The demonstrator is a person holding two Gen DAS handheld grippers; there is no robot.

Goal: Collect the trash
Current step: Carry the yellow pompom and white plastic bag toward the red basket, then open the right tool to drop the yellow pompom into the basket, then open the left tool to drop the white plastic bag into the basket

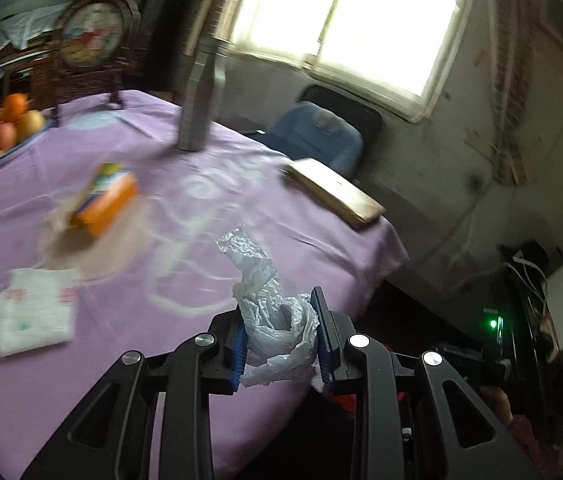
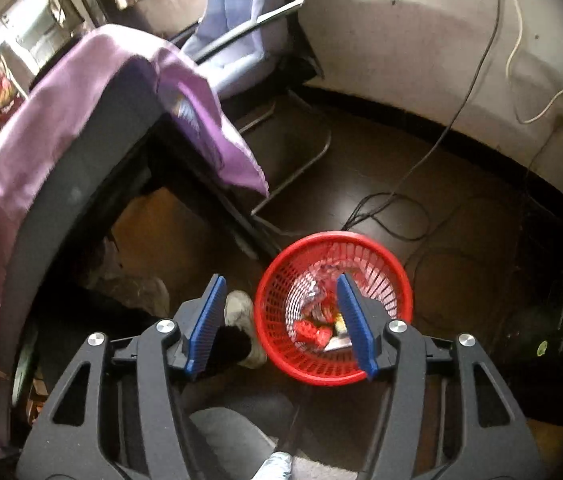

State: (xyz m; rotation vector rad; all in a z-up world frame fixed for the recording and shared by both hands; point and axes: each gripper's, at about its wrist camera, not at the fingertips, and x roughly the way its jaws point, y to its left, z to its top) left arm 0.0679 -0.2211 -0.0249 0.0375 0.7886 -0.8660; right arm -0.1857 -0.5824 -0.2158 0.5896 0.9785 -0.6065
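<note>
My left gripper point(image 1: 279, 300) is shut on a crumpled clear plastic bag point(image 1: 277, 320), whose loose end trails up over the purple tablecloth point(image 1: 161, 360). In the right wrist view, my right gripper point(image 2: 279, 286) stands open above the floor with nothing between its blue pads. A red mesh waste basket point(image 2: 385, 276) sits on the floor just below it, holding red and clear wrappers point(image 2: 313, 330). An orange carton point(image 1: 105, 200) on clear wrapping and a white tissue pack point(image 1: 31, 312) lie on the table to the left.
A metal bottle point(image 1: 199, 96), a fruit plate point(image 1: 5, 128) and a wooden board point(image 1: 337, 192) stand on the table. A blue chair point(image 2: 237, 28) is at the table's far side. Cables point(image 2: 393, 208) run over the dark floor. A person's shoe point(image 2: 241, 312) is beside the basket.
</note>
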